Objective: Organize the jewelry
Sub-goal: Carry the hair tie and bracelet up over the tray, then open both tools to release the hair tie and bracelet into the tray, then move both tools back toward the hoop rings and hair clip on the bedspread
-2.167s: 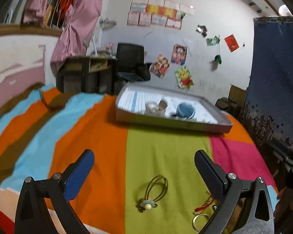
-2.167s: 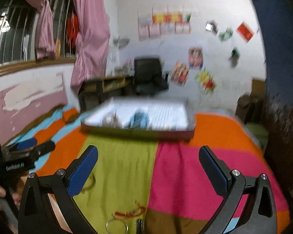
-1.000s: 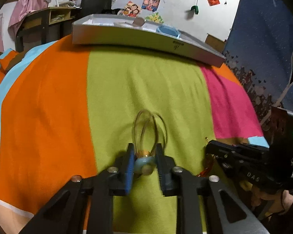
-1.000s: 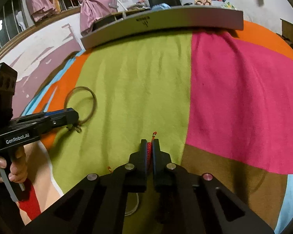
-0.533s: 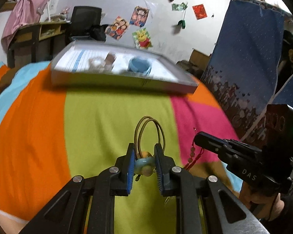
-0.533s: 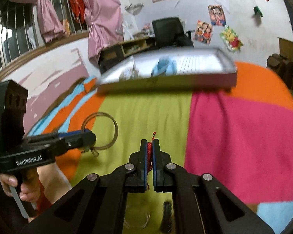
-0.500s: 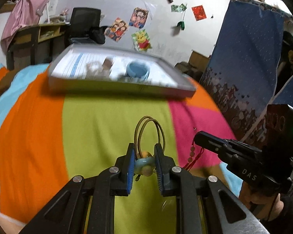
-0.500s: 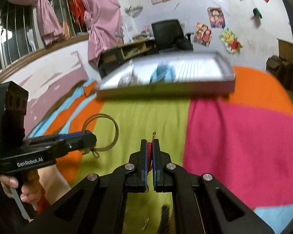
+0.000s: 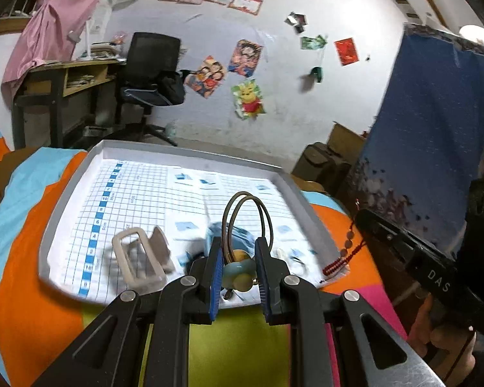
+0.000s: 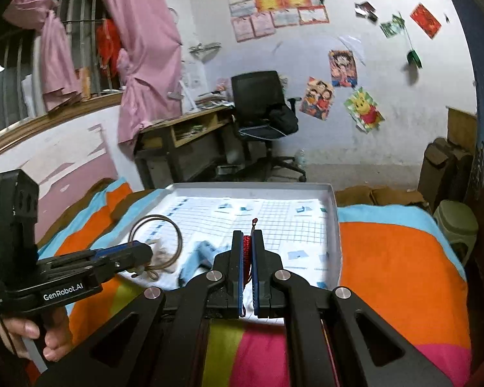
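Note:
My left gripper (image 9: 239, 251) is shut on a hair tie (image 9: 247, 217) with brown elastic loops and a pale blue and yellow flower charm, held over the near edge of the white grid-lined tray (image 9: 90, 167). In the right wrist view the same hair tie (image 10: 155, 238) hangs from the left gripper's tip. My right gripper (image 10: 247, 245) is shut on a red beaded cord (image 10: 247, 245), over the tray's (image 10: 334, 200) near right part. That red cord (image 9: 342, 258) dangles from the right gripper in the left wrist view. A blue item (image 9: 238, 235) and a beige open box (image 9: 138, 258) lie in the tray.
The tray rests on a striped bedspread (image 10: 397, 258) of orange, green, pink and blue. Beyond the bed stand a desk (image 10: 190, 129), a black office chair (image 10: 261, 103) and a blue curtain (image 9: 429, 129). A hand (image 10: 35, 335) holds the left gripper.
Both grippers shut on their items on the bedspread, lifted them and carried them forward; they now hang over the tray's near part, which looks much closer.

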`<state>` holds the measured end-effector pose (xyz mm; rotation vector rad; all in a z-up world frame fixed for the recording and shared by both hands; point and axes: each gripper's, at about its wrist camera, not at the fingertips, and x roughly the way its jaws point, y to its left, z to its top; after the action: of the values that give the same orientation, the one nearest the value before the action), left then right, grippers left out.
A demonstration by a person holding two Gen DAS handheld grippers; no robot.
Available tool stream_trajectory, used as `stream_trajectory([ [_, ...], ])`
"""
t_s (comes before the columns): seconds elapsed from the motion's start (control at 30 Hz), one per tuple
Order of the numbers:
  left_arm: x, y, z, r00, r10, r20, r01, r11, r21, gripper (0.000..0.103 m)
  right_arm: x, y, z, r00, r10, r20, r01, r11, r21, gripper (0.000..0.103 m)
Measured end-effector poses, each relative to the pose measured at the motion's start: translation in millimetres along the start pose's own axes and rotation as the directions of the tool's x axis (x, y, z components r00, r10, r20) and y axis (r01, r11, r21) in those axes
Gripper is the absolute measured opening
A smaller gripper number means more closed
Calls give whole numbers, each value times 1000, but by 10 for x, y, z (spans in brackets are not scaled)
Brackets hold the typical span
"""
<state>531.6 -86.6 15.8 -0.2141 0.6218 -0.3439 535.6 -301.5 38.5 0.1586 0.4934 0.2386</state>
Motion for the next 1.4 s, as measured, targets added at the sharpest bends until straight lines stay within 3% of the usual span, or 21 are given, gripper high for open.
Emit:
stream_trajectory([
  [0.2,383,119,-108,995,53,-78,-53,999,2,20,474,-43,-297,997,-8,-72,12,999,47,4],
  [0.33,442,158,-190,996,64,-69,-64,998,15,22,630,-80,-567,994,-21,-106,27,998,64,4],
  [0.43,413,139,-228,996,81,-46,-80,997,18,33,658,-94,-638,993,-35,-112,41,998,54,5],
  [0.5,383,139,-218,996,77,-37,-76,997,14,56,651,-101,-640,992,-45,-115,51,997,52,6],
  [0.57,318,143,-212,996,87,-7,-87,996,-6,69,624,-134,-633,992,-53,-114,59,997,45,12],
  [0.63,234,123,-193,996,89,20,-88,996,-7,71,554,-139,-598,993,-66,-99,69,997,35,28],
  [0.7,170,90,-162,995,91,29,-92,996,4,75,431,-138,-552,994,-79,-75,81,996,26,37],
  [0.83,-90,-36,-96,991,104,82,-107,994,31,83,156,-129,-407,995,-96,-36,96,995,5,42],
  [1.0,-598,-218,-63,976,112,187,-121,992,38,103,-399,-41,-251,992,-114,52,115,993,-16,63],
  [1.2,-1254,-484,-184,949,142,282,-169,983,72,103,-1250,169,-237,981,-119,154,127,991,-40,88],
  [1.4,-1936,-671,-462,927,141,347,-181,980,87,103,-2039,437,-319,968,-107,228,130,988,-87,100],
])
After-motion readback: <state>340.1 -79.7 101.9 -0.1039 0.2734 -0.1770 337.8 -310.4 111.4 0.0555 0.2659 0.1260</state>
